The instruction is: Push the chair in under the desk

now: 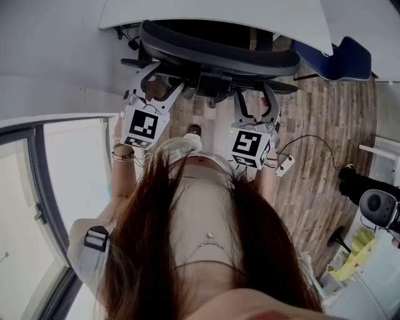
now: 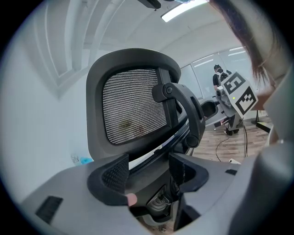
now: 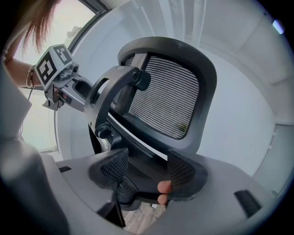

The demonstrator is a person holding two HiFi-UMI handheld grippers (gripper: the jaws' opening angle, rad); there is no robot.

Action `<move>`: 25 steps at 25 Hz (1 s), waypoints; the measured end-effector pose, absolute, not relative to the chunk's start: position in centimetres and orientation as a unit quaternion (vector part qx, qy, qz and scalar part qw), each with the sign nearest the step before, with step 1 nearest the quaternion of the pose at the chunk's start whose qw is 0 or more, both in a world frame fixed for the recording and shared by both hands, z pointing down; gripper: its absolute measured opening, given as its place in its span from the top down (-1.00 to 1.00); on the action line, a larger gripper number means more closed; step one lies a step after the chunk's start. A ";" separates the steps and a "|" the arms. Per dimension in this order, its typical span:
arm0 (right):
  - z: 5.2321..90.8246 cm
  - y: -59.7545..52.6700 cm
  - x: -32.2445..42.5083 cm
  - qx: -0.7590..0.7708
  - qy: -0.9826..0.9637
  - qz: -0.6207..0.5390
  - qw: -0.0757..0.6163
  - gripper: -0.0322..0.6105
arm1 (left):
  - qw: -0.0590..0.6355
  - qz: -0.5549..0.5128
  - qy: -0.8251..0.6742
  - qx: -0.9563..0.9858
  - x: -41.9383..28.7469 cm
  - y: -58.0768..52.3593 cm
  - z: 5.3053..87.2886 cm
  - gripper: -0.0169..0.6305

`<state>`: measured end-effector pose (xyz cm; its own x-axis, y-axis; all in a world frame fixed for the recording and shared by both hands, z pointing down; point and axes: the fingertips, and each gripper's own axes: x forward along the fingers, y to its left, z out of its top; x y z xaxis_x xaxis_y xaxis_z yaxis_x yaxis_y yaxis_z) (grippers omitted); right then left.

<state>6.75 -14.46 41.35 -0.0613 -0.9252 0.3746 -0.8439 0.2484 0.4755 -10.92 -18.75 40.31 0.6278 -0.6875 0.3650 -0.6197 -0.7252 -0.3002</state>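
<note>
So the tabletop (image 1: 212, 15) is filling the top of the head view, and the chair (image 1: 219, 53) is sitting right up against its near edge. The seat isn't showing at all, so I'm guessing it's tucked underneath, and only the black back and its frame are sticking out on your side. I'd say the push is mostly done.

You're bracing the left hand-held gripper (image 1: 164, 78) against the left of the back frame and the right hand-held gripper (image 1: 253, 94) against the right. Both are released: in each gripper view the jaws are standing apart with the lower back support lying between them, not clamped on it.

What's left, as far as I can tell, is maybe one last nudge if the back is meant to meet the tabletop edge, then pulling both off. I can't see whether the armrests are clearing the underside.
</note>
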 end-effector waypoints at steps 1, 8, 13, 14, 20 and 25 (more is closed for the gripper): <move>41.4 -14.6 6.8 0.610 -0.725 -0.065 0.312 0.05 | 0.073 -0.233 0.363 -0.899 -10.9 -18.9 40.3 0.13; 41.1 -16.3 6.9 0.611 -0.725 -0.064 0.312 0.05 | 0.073 -0.234 0.362 -0.899 -10.8 -20.6 40.1 0.14; 41.2 -17.2 6.9 0.611 -0.725 -0.064 0.312 0.05 | 0.075 -0.233 0.362 -0.899 -10.8 -21.6 40.1 0.13; 41.2 -17.4 6.9 0.612 -0.725 -0.064 0.311 0.05 | 0.077 -0.236 0.363 -0.898 -10.9 -21.7 40.1 0.14; 41.4 -18.1 7.0 0.612 -0.725 -0.064 0.309 0.05 | 0.080 -0.243 0.366 -0.895 -10.9 -22.4 40.3 0.14; 41.3 -19.5 7.2 0.611 -0.727 -0.065 0.306 0.05 | 0.082 -0.244 0.368 -0.894 -10.7 -23.7 40.0 0.14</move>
